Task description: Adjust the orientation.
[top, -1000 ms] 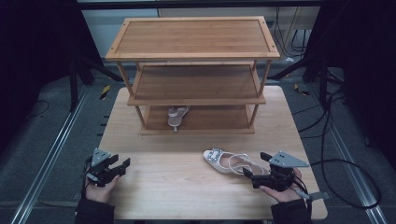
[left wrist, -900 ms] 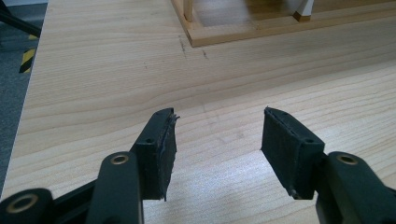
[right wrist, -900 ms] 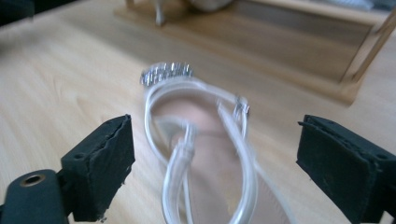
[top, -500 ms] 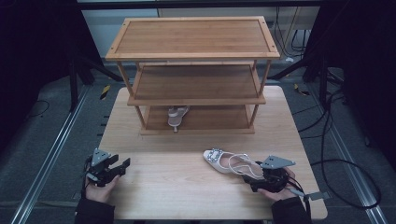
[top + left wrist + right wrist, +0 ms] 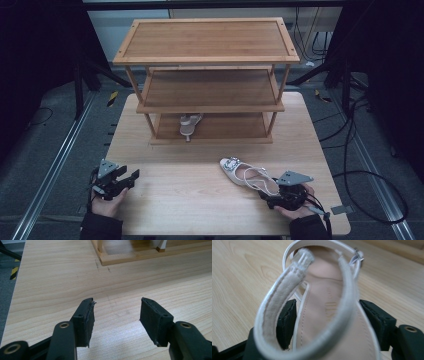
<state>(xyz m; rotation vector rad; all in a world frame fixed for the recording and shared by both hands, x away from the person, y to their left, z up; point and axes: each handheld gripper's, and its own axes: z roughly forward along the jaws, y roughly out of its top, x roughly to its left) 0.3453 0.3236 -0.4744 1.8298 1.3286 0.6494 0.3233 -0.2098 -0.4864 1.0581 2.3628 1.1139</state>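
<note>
Right gripper [image 5: 274, 199] at the heel end of a white slingback shoe [image 5: 248, 176] on the table [image 5: 200, 200], jaws spread on both sides of the heel, closeness of contact not clear. Left gripper [image 5: 116, 315] released, jaws wide apart above bare wood, holding nothing. Beyond it, a wooden rack [image 5: 207, 75] with a second shoe [image 5: 190, 125] on the lowest shelf.

— What stands in the way on the desk [image 5: 200, 200]?
— The wooden rack [image 5: 207, 75] fills the far edge. A sandal [image 5: 190, 125] takes the middle of its lowest shelf.
— And near the front edge?
— A white shoe [image 5: 247, 176] lies toward the front right corner. Bare wood runs across the middle and the front left corner.
</note>
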